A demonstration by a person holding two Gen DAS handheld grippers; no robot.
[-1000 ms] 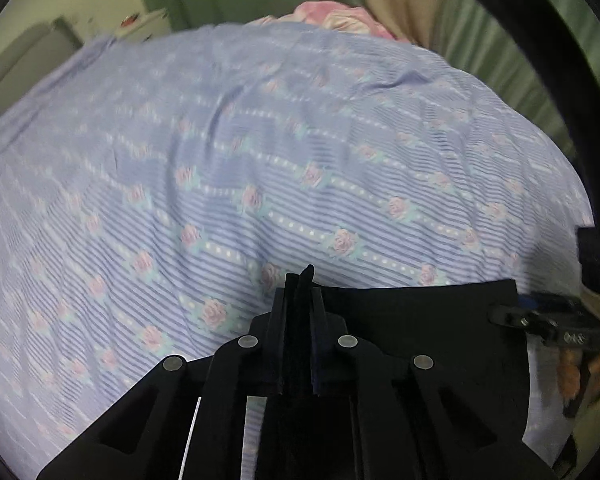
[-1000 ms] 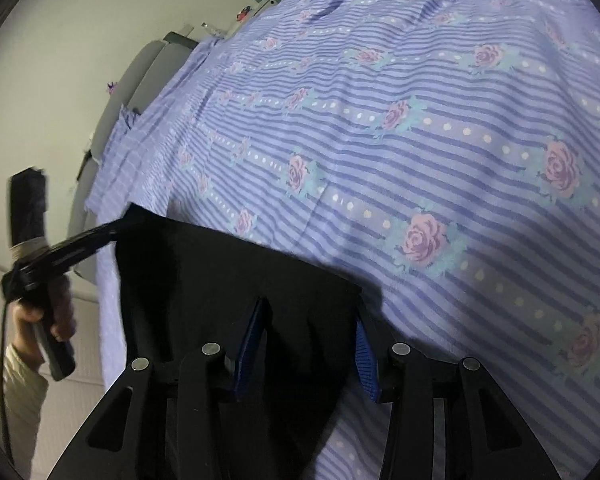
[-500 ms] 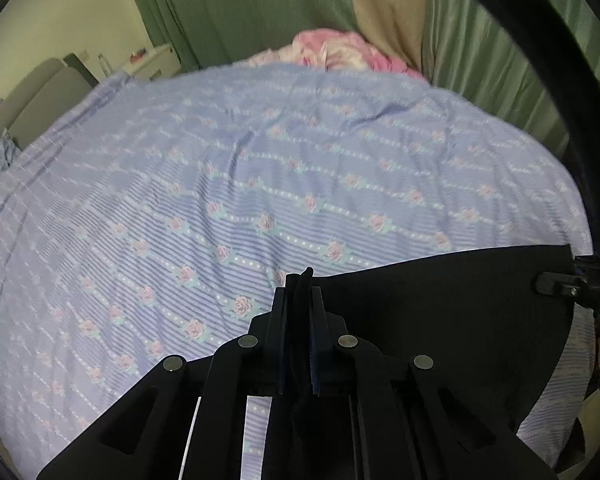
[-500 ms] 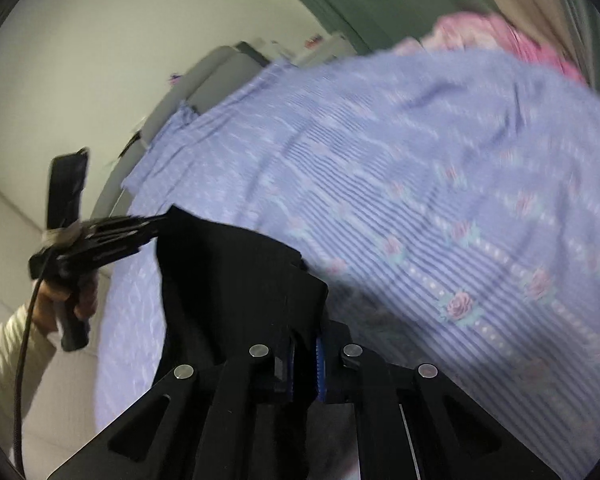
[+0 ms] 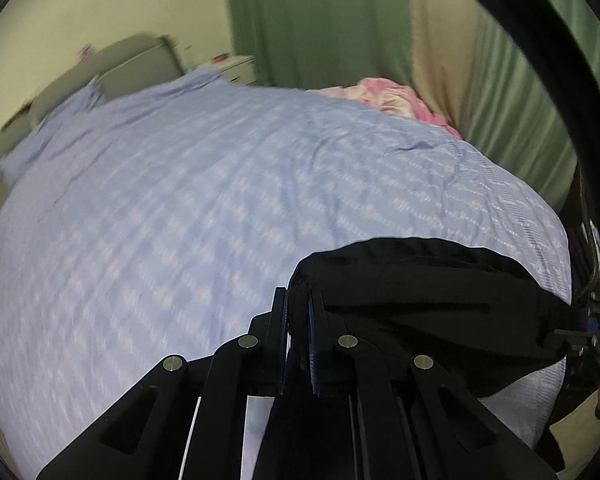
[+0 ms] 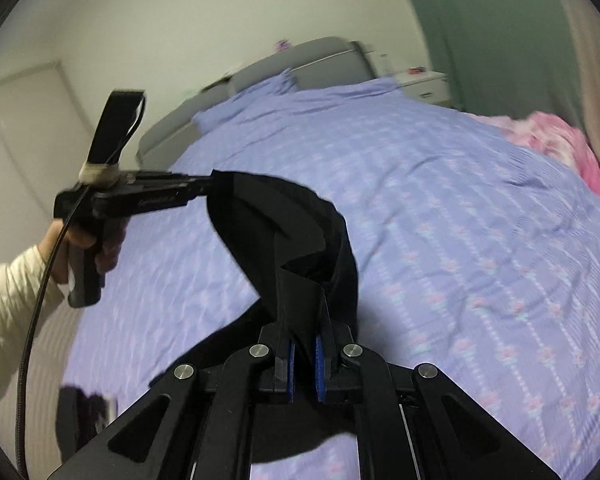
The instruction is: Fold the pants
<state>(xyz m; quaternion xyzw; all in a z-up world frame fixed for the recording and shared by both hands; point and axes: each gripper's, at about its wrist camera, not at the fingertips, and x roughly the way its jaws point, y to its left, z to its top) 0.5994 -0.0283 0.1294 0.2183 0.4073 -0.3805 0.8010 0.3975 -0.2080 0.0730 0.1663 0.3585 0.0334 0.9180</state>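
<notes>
Moved: both claws rose since the earlier frame, lifting the pants (image 6: pixel 300 236) off the bed (image 6: pixel 460 240).
Left claw (image 5: pixel 298 308): clamped tight on the pants' edge.
Right claw (image 6: pixel 303 336): nearly closed, gripping cloth.
Pants: hung slack between claws above bed; blur hid whether any part touched it.

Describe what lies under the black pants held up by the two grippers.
Under the black pants lies the purple flowered bedspread. The left gripper and right gripper clamp them; whatever the hanging cloth covers stays hidden.
</notes>
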